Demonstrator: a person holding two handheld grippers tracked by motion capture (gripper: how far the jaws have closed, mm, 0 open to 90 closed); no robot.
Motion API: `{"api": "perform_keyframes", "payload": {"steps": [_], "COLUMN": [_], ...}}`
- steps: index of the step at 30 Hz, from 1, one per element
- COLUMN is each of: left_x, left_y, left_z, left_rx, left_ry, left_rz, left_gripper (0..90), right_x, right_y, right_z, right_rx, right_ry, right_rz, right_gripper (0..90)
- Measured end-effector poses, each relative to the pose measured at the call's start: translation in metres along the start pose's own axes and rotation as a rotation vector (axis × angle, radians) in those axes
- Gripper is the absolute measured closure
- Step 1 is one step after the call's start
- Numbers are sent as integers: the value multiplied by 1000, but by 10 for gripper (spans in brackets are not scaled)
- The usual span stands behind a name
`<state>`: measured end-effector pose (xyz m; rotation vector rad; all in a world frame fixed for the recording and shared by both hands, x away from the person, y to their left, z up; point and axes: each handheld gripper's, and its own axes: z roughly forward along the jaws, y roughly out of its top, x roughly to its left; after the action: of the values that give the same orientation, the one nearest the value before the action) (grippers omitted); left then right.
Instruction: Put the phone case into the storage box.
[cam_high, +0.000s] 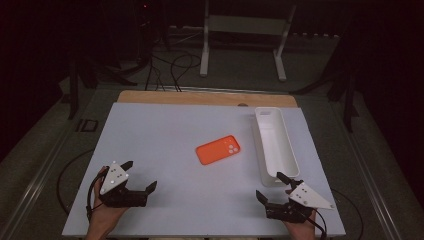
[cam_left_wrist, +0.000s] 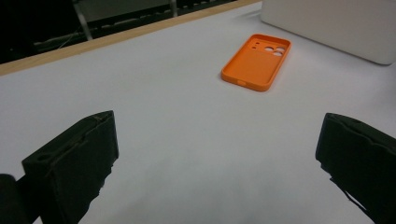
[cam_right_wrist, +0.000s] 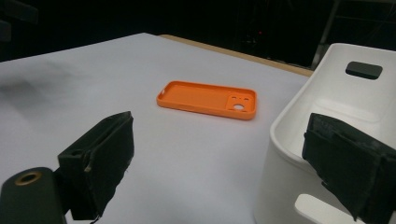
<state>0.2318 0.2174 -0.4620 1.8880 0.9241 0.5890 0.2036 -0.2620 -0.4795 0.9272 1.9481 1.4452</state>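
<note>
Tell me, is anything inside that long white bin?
The visible inside of the white bin looks bare, with a handle slot in its end wall. In the right gripper view, the near wall and one claw finger hide part of the floor.

**Layout around the phone case**

The phone case (cam_high: 218, 149) lies flat on the desk (cam_high: 160, 135), a little right of its middle, open side up. Just to the right of the phone case stands the long bin (cam_high: 275, 145), running front to back along the desk's right edge. The left claw (cam_high: 138, 177) sits well to the front-left of the phone case; the right claw (cam_high: 270, 186) sits front-right of it, just beside the bin's near end.
</note>
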Motion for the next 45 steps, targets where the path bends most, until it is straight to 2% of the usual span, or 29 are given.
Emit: {"api": "perform_keyframes", "payload": {"steps": [5,15,21,29,45], "left_x": [0,-2,-1,1,-1], "left_y": [6,19,22,30,42], "left_z": [3,14,24,35,47], "left_rx": [-6,8,30,48,44], "left_ry": [-14,-29,-39,-49,-66], "left_rz": [-14,5,12,3,26], "left_gripper": [1,1,1,1,1], "right_x": [0,-2,-2,-3,-5], "right_y": [-1,-1,-1,-1,-2], "right_z": [1,0,0,1,0], "right_rx": [1,-2,-1,-3,-2], "right_ry": [1,-14,-28,-39,-43], "right_rz": [-4,8,-2,2,18], "right_gripper": [90,90,90,90,90]}}
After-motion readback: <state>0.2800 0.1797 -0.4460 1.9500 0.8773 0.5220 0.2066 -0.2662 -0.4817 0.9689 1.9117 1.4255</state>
